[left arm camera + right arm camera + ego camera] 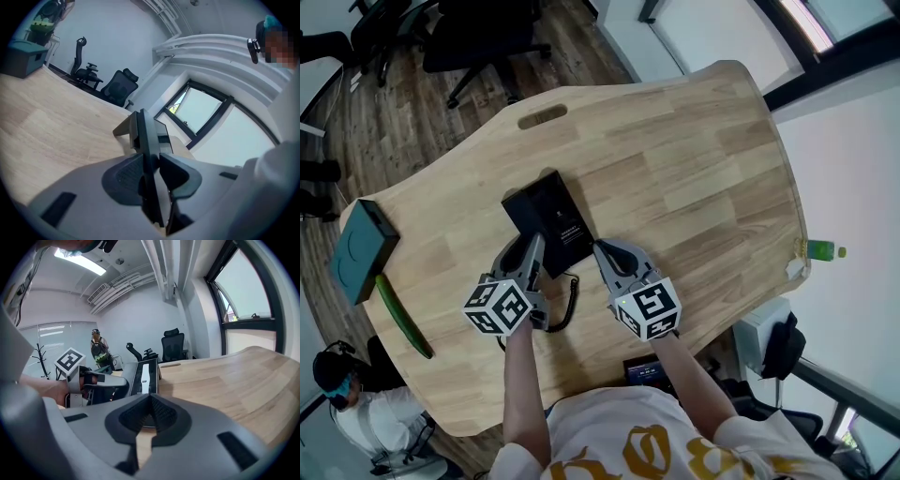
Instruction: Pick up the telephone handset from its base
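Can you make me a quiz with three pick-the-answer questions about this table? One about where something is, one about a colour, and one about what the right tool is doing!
1. Where is the teal box?
A) at the left edge of the table
B) in the table's middle
C) on the floor

2. What colour is the telephone?
A) white
B) black
C) red

3. How do the jaws of the right tool stand?
A) wide apart
B) clamped on a bottle
C) together, with nothing between

Answers:
1 A: the head view shows it by the left rim.
2 B: its body is black.
3 C: the right gripper view shows the pads meeting with nothing between them.
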`<state>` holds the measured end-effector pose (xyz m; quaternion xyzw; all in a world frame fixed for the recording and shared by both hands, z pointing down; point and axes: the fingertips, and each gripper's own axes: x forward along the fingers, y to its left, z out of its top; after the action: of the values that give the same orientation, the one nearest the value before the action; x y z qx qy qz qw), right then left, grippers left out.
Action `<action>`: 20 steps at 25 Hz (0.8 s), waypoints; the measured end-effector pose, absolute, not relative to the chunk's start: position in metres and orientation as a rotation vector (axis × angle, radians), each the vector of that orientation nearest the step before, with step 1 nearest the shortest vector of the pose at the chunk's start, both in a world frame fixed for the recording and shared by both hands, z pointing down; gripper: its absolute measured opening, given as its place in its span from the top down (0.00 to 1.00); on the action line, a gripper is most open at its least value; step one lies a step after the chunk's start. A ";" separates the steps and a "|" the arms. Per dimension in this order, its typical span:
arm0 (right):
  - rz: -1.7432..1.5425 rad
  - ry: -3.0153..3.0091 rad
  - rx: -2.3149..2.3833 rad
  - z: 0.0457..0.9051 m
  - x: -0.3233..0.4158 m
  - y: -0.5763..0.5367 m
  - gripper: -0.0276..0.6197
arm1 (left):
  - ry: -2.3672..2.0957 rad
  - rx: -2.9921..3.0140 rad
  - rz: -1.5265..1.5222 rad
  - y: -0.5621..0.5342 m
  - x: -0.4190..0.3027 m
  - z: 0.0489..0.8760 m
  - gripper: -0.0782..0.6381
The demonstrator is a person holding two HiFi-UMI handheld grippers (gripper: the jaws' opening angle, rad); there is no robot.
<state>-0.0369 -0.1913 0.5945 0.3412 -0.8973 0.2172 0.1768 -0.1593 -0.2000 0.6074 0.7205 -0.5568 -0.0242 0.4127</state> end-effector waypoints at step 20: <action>0.591 -2.548 0.955 0.584 -0.035 -0.186 0.95 | -1.393 1.809 -0.101 -0.195 -0.165 0.605 0.75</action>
<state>-0.0354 -0.1856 0.5844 0.3376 -0.9004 0.2090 0.1777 -0.1646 -0.1952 0.6053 0.7202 -0.5543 -0.0404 0.4152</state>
